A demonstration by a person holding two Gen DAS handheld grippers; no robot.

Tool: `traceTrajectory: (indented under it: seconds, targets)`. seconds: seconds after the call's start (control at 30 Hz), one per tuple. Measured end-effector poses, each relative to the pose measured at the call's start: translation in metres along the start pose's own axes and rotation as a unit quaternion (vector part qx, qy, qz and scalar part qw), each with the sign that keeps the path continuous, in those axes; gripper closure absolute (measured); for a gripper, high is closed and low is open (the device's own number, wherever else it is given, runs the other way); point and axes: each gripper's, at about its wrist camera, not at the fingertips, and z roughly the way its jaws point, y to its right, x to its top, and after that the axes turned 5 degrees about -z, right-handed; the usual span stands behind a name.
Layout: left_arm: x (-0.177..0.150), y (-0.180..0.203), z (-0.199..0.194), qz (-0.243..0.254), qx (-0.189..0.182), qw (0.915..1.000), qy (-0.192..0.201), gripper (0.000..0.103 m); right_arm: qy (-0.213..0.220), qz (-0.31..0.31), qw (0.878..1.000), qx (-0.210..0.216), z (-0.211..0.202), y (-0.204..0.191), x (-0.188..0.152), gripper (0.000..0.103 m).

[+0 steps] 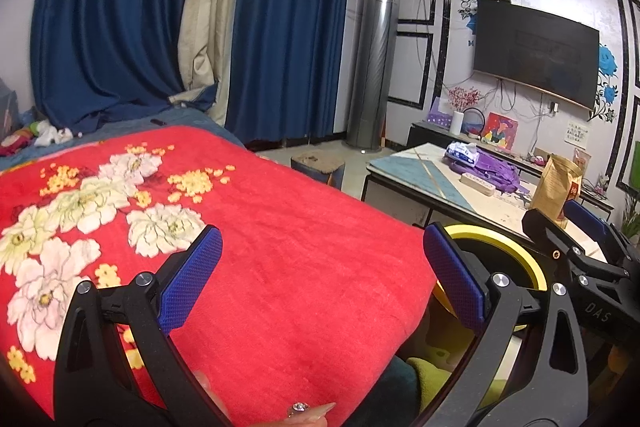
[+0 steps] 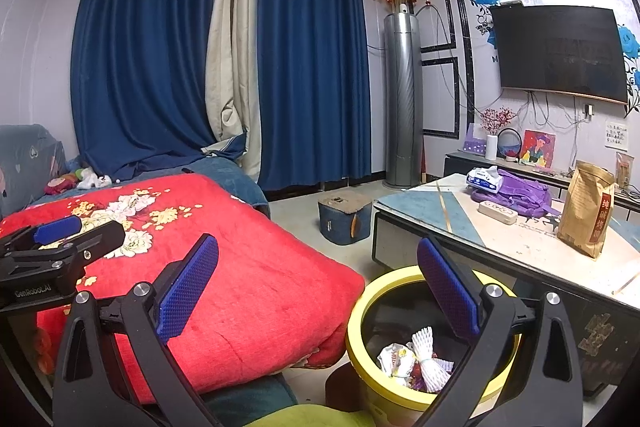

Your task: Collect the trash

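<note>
A yellow-rimmed trash bin (image 2: 362, 311) stands on the floor between the red blanket and the coffee table. In it lie white foam fruit netting (image 2: 430, 359) and a crumpled wrapper (image 2: 396, 359). My right gripper (image 2: 318, 289) is open and empty, above the bin's left rim. My left gripper (image 1: 322, 277) is open and empty over the red blanket (image 1: 280, 247); the bin's rim (image 1: 504, 241) shows behind its right finger. Each gripper shows in the other's view, the right in the left wrist view (image 1: 588, 231) and the left in the right wrist view (image 2: 60, 231).
The coffee table (image 2: 460, 227) holds a brown paper bag (image 2: 586, 209), a purple backpack (image 2: 516, 193), a tissue pack (image 2: 484, 179) and a white power strip (image 2: 498, 213). A blue stool (image 2: 344, 217) stands on the floor. Crumpled white items (image 2: 94, 181) lie at the sofa's far end.
</note>
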Motion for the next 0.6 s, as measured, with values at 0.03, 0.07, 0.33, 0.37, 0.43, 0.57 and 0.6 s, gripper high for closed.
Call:
traceTrajectory:
  seconds: [0.03,0.07,0.33,0.37,0.43,0.57,0.6]
  targets:
    - [-0.001,0.0,0.001,-0.002,0.003,1.0,-0.004,0.011,-0.001,0.0,1.0,-0.001,-0.001,0.0,-0.002,0.006]
    - [-0.002,0.0,0.003,-0.002,0.007,0.9999,-0.01,0.011,-0.003,-0.001,1.0,-0.001,-0.001,-0.001,-0.003,0.006]
    - [0.008,-0.025,0.004,-0.034,0.029,0.9984,-0.035,0.011,-0.003,-0.02,0.999,0.041,0.004,-0.018,0.012,0.006]
    - [0.014,-0.041,0.002,-0.047,0.051,0.9969,-0.036,0.011,-0.006,-0.026,0.998,0.061,0.008,-0.03,0.018,0.006]
    - [0.028,-0.091,-0.01,-0.091,0.105,0.9896,-0.036,0.011,-0.021,-0.037,0.992,0.12,0.022,-0.063,0.032,0.006]
    - [0.037,-0.219,-0.057,-0.173,0.259,0.95,-0.023,0.011,-0.123,-0.07,0.954,0.265,0.067,-0.181,0.048,0.006]
    - [0.033,-0.255,-0.073,-0.188,0.306,0.9329,-0.027,0.011,-0.159,-0.082,0.935,0.307,0.076,-0.218,0.047,0.006]
